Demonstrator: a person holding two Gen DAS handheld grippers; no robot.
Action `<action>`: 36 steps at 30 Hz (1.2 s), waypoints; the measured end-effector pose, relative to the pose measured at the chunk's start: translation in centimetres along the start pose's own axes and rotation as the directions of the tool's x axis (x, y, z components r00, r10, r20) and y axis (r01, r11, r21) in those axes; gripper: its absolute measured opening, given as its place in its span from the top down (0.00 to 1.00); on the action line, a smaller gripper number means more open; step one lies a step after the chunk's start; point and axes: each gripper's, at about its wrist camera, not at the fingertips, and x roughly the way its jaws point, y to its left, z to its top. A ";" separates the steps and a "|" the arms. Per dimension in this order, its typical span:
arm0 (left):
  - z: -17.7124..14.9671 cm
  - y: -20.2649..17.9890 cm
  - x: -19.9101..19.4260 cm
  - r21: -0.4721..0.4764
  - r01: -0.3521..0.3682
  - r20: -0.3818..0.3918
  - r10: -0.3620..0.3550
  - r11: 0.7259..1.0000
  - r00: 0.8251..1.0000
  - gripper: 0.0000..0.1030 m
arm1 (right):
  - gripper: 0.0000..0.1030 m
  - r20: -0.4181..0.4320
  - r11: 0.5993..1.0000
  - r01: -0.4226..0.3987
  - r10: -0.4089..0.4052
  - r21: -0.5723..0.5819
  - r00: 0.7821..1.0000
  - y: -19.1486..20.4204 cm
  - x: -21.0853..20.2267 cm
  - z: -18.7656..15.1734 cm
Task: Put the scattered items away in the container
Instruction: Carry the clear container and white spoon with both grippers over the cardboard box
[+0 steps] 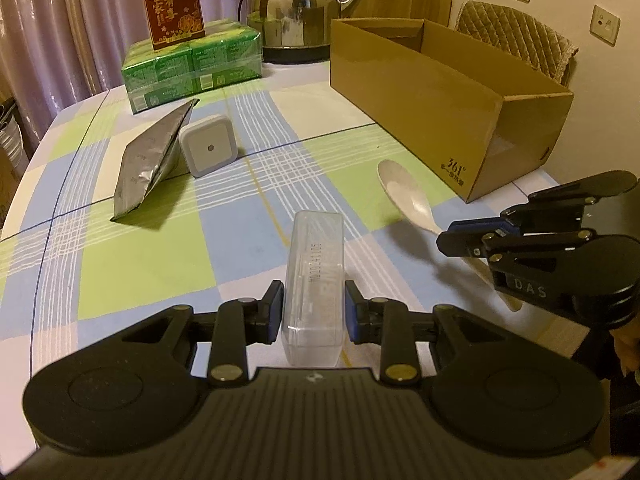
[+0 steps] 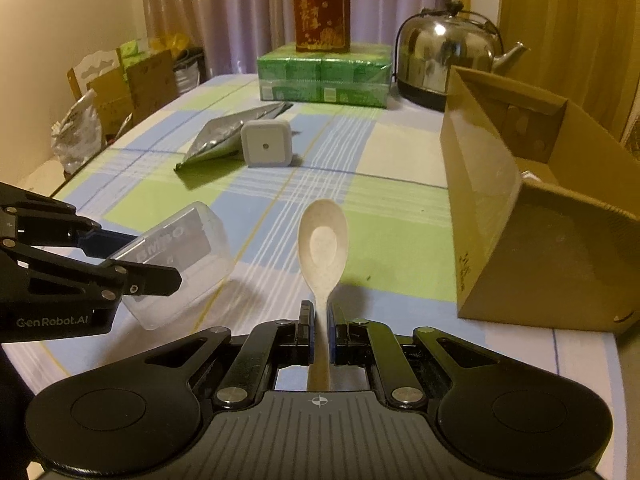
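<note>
My left gripper point(image 1: 314, 308) is shut on a clear plastic box point(image 1: 316, 276), held above the checked tablecloth; the same clear plastic box point(image 2: 180, 256) shows at the left of the right wrist view in the left gripper point(image 2: 132, 264). My right gripper point(image 2: 319, 328) is shut on the handle of a pale spoon point(image 2: 323, 244), bowl pointing forward and raised off the cloth. In the left wrist view the right gripper point(image 1: 460, 240) holds the spoon point(image 1: 404, 192) at the right. An open cardboard box point(image 1: 440, 92) stands ahead at the right, also seen as the cardboard box point(image 2: 520, 208).
A silver foil pouch point(image 1: 148, 160) and a white square night light point(image 1: 210, 144) lie mid-table. Behind them sit a green pack point(image 1: 192, 64) with a red carton point(image 1: 174, 4) on top and a steel kettle point(image 1: 292, 12). A quilted chair back point(image 1: 516, 36) stands past the box.
</note>
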 end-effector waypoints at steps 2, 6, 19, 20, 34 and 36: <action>0.2 -0.2 -0.3 0.001 0.000 0.007 0.000 1.000 1.000 0.75 | 0.97 0.009 1.000 0.003 -0.004 0.002 1.000 -0.1 -0.5 0.0; 0.5 -0.8 -1.1 0.005 0.002 0.022 -0.002 1.000 1.000 0.75 | 0.97 0.028 1.000 0.009 -0.009 0.004 1.000 -0.2 -1.6 0.1; 1.9 -2.9 -3.2 0.027 0.018 0.072 -0.020 0.999 0.997 0.75 | 0.97 0.084 0.999 0.036 -0.038 0.021 0.996 -1.0 -4.9 0.6; 2.0 -3.1 -3.3 0.030 0.021 0.075 -0.023 0.999 0.997 0.75 | 0.97 0.089 0.999 0.038 -0.040 0.023 0.995 -1.1 -5.2 0.7; 4.2 -4.8 -4.1 0.063 0.033 0.114 -0.040 0.997 0.993 0.75 | 0.97 0.148 0.997 0.057 -0.064 0.050 0.987 -2.5 -7.3 1.9; 4.6 -5.0 -4.1 0.070 0.034 0.120 -0.043 0.997 0.992 0.75 | 0.97 0.158 0.997 0.061 -0.069 0.054 0.985 -2.8 -7.6 2.1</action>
